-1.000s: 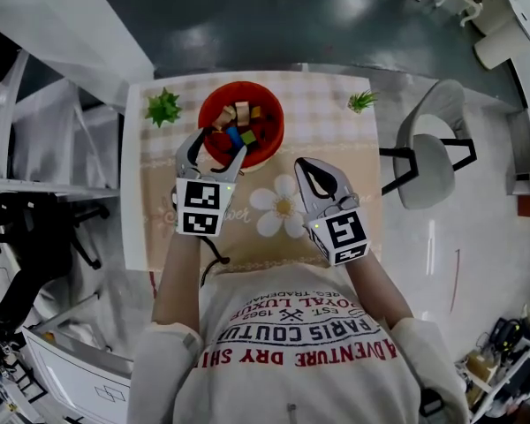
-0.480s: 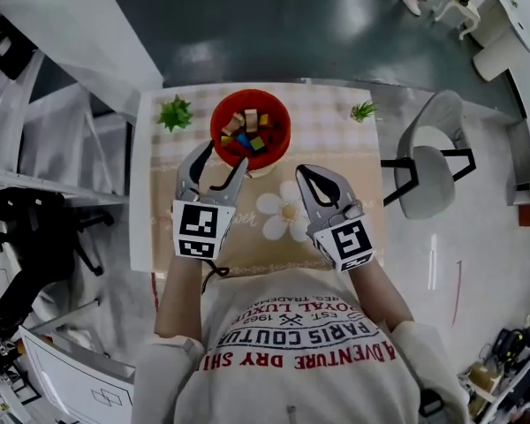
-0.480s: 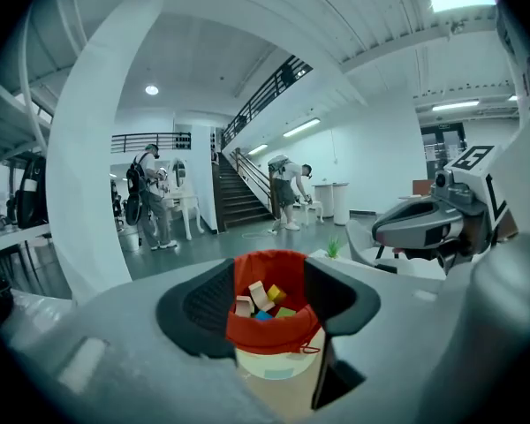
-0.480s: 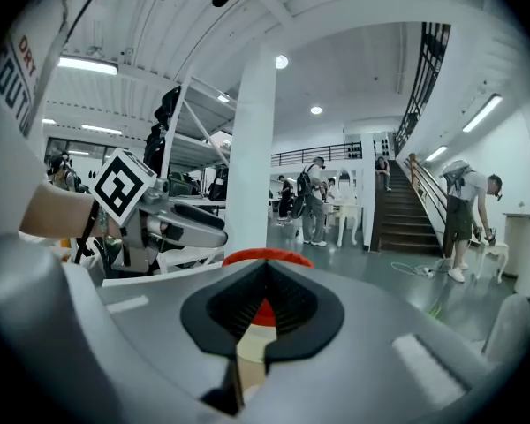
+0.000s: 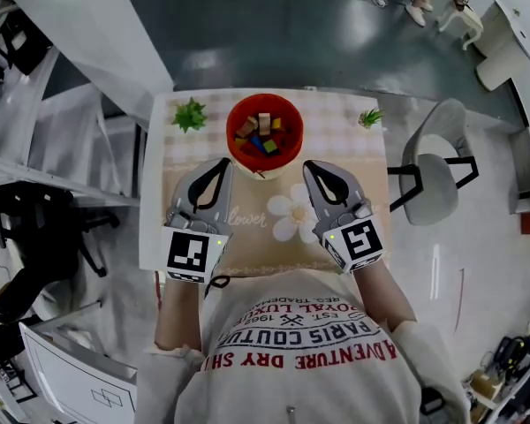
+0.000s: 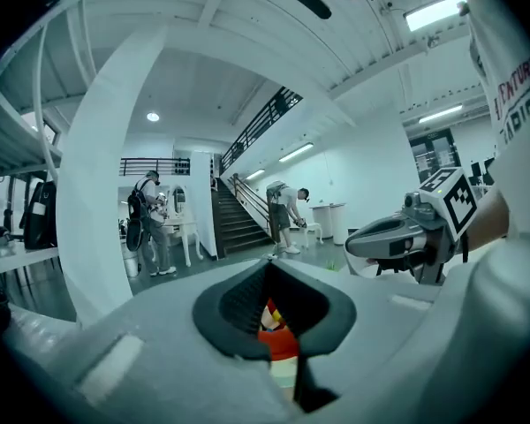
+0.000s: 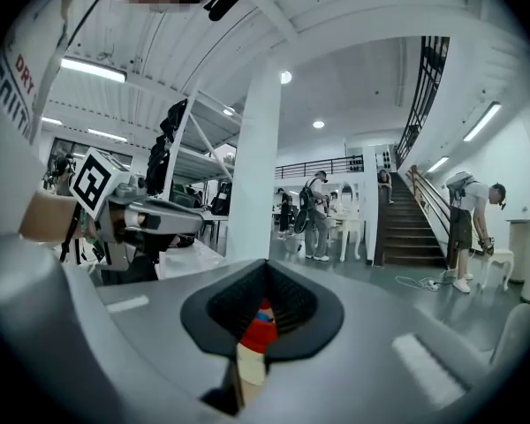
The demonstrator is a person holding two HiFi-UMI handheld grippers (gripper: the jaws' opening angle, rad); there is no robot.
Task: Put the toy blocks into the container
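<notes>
Blocks point(image 5: 263, 132) all sit in the red container point(image 5: 237, 145) at the far side of the table point(image 5: 358, 153). None lie loose, so the job looks done; just park both tools clear w/o clipping the rim. Left gripper point(image 5: 220, 161): jaws have just closed, pressed together, nothing between. Right gripper point(image 5: 310, 164): jaws together, empty. Both held roughly level, side by side, pointing at the container.

The round red plastic bowl point(image 5: 236, 148) sits at the far middle of the checked-cloth table point(image 5: 362, 162), with small wooden toy blocks point(image 5: 261, 129) piled inside it. A spiky green plant point(image 5: 190, 115) stands left of the bowl, and a smaller green plant point(image 5: 369, 117) stands at the far right corner. The left gripper point(image 5: 223, 162) and right gripper point(image 5: 311, 165) hang nearer the person, one on either side of the bowl and clear of it. A grey chair point(image 5: 428, 168) stands right of the table.
</notes>
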